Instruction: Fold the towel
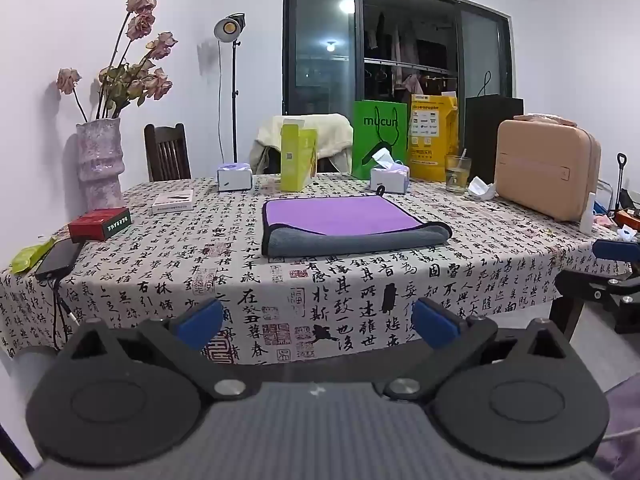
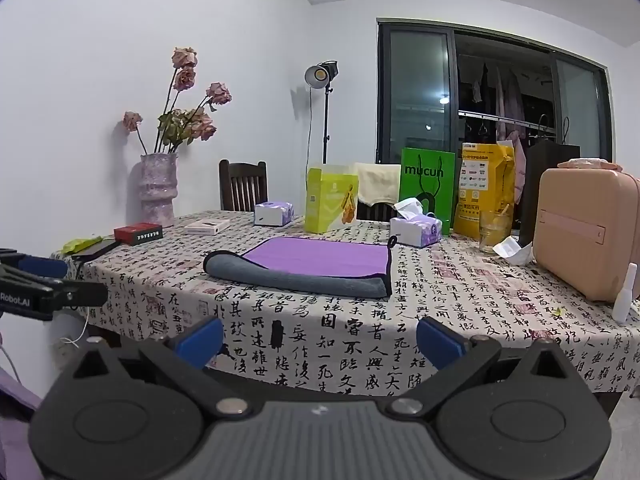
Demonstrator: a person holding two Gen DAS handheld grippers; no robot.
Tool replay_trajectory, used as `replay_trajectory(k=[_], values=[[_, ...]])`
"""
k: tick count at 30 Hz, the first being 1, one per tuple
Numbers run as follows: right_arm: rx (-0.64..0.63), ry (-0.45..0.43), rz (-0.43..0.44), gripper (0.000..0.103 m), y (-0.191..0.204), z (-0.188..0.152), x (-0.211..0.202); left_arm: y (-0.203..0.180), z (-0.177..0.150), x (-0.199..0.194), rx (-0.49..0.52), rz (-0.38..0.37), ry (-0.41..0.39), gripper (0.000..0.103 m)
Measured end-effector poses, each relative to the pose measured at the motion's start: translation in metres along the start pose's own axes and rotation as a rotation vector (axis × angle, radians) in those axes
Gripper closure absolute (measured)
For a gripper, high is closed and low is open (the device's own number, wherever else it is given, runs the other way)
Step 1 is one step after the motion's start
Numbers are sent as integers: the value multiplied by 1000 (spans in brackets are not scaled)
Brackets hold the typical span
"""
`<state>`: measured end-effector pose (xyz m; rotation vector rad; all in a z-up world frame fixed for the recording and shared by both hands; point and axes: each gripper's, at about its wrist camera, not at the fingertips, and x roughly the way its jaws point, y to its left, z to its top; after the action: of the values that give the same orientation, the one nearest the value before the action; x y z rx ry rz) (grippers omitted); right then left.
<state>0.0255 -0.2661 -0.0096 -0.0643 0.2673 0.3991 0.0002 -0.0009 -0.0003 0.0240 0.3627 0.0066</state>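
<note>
A counter draped in a calligraphy-print cloth carries a purple and grey towel, partly folded, at its centre. Along the far edge stand a vase, two tissue boxes, a green bag, a glass and a beige case.

A vase of dried roses stands at the desk corner, a red box nearby. 2 tissue packs, a green bag, a glass and a pink case line the far side.
</note>
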Motion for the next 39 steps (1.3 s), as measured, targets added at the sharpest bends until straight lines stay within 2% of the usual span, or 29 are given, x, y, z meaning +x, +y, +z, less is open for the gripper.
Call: replay_trajectory(k=[39], values=[[2, -5, 8, 0, -1, 1, 0, 1, 7, -4, -4, -5, -11, 0]])
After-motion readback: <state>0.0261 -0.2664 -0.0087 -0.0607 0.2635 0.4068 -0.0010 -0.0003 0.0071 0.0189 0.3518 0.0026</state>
